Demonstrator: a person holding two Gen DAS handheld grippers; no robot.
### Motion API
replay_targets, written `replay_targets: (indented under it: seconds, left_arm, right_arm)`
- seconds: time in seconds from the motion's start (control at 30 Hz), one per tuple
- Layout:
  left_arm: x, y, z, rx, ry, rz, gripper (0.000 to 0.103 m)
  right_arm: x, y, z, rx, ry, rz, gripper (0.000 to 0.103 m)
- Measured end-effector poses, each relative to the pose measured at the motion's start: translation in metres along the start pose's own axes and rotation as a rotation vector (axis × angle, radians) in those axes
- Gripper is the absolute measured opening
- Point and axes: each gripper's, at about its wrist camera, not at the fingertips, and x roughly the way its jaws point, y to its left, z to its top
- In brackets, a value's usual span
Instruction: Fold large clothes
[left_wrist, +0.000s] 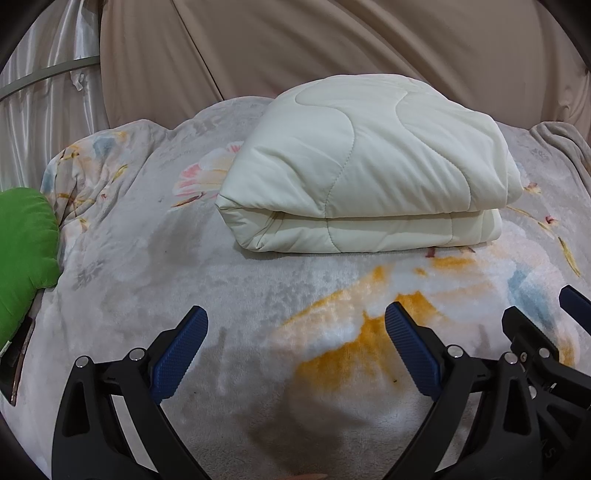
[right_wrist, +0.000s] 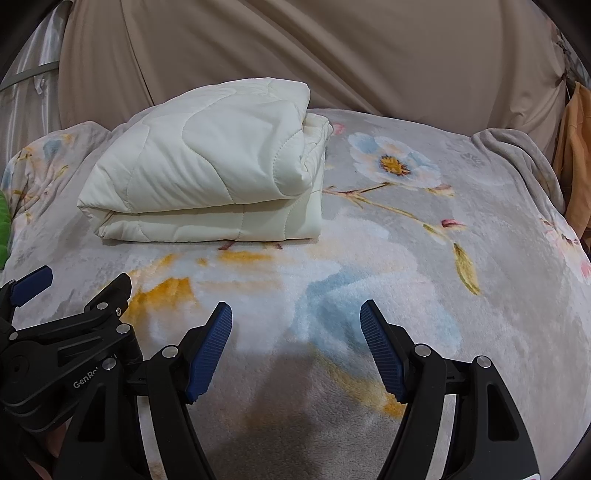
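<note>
On the bed (left_wrist: 155, 280), over the flowered plush blanket (right_wrist: 424, 258), a cream quilt (left_wrist: 369, 166) lies folded into a thick, squarish bundle of stacked layers. It rests toward the far side of the bed, in front of the beige curtain (left_wrist: 332, 44).

Key relation: the quilt lies ahead of both grippers and well apart from them, with bare blanket between. Its long axis runs left to right across both views; the rounded fold edge faces the grippers. In the left wrist view it sits ahead and slightly right of centre; in the right wrist view it sits ahead and clearly to the left. Judgement: the left gripper (left_wrist: 295, 321) lines up with it more directly; the right gripper (right_wrist: 295, 317) would need to swing left to meet the quilt's right end, where the loose layered edges show.

Jaws: both pairs spread wide, nothing between them but blanket. No pad touches the quilt. The two grippers hover side by side; each shows at the edge of the other's view.

Status, as a judgement: the quilt looks already folded compact, so either the fold is finished or one more halving remains. Cannot tell which from here.

Other items: green cushion (left_wrist: 26, 251) at the bed's left edge, orange cloth (right_wrist: 576, 155) hanging at far right. Neither is near the quilt.
</note>
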Motion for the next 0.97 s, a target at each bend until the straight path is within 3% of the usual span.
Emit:
replay_targets:
  seconds: [0.97]
  left_arm:
    - [0.004,0.011,-0.002,0.018,-0.001,-0.015,0.093]
  right_arm:
    - [-0.002,0.000,-0.001,0.002,-0.004,-0.011,0.070]
